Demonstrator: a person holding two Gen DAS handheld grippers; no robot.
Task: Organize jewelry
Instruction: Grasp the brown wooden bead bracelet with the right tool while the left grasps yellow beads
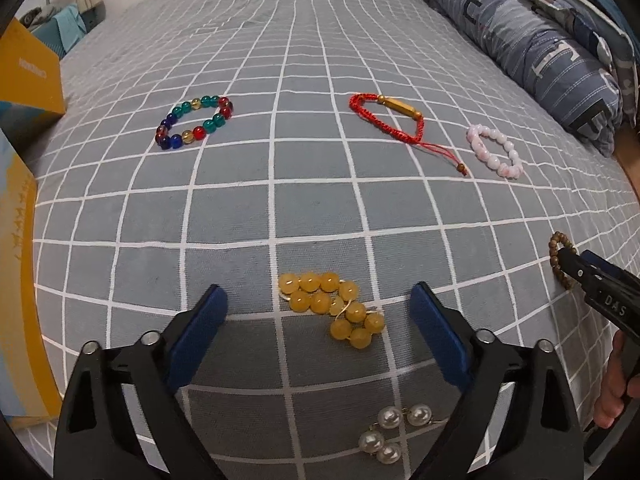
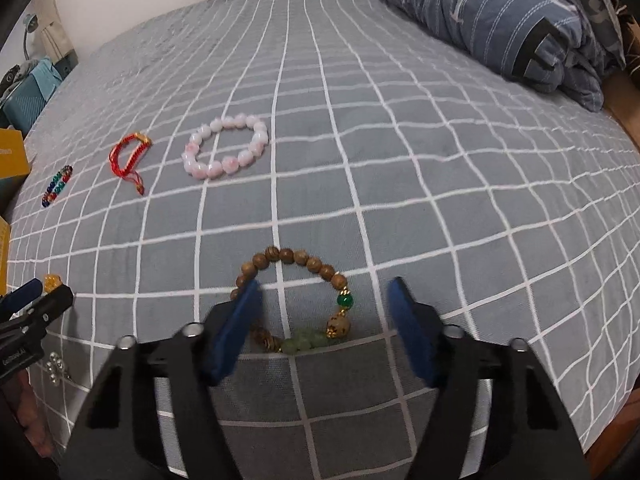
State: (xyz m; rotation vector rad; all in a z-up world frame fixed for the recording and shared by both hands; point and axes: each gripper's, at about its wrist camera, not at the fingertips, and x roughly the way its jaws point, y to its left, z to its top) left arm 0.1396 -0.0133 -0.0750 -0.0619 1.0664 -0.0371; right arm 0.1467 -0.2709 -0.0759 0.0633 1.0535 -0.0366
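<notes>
On the grey checked bedsheet (image 1: 304, 208) lies a bunched yellow bead bracelet (image 1: 332, 308). My left gripper (image 1: 320, 296) hangs over it, open, its blue pads wide on either side and clear of the beads. A wooden bead bracelet (image 2: 296, 258) with green stones lies between the pads of my right gripper (image 2: 325, 289). The left pad covers the bracelet's left side and the right pad stands apart from it, so the jaws are open. In the left wrist view that wooden bead bracelet (image 1: 557, 256) shows at the right edge.
Further back lie a multicoloured bead bracelet (image 1: 195, 122), a red cord bracelet (image 1: 386, 114) and a pink bead bracelet (image 1: 494, 152). A pearl piece (image 1: 394, 432) lies close under the left gripper. Yellow boxes (image 1: 32, 72) stand at the left, a folded quilt (image 1: 540, 52) at the right.
</notes>
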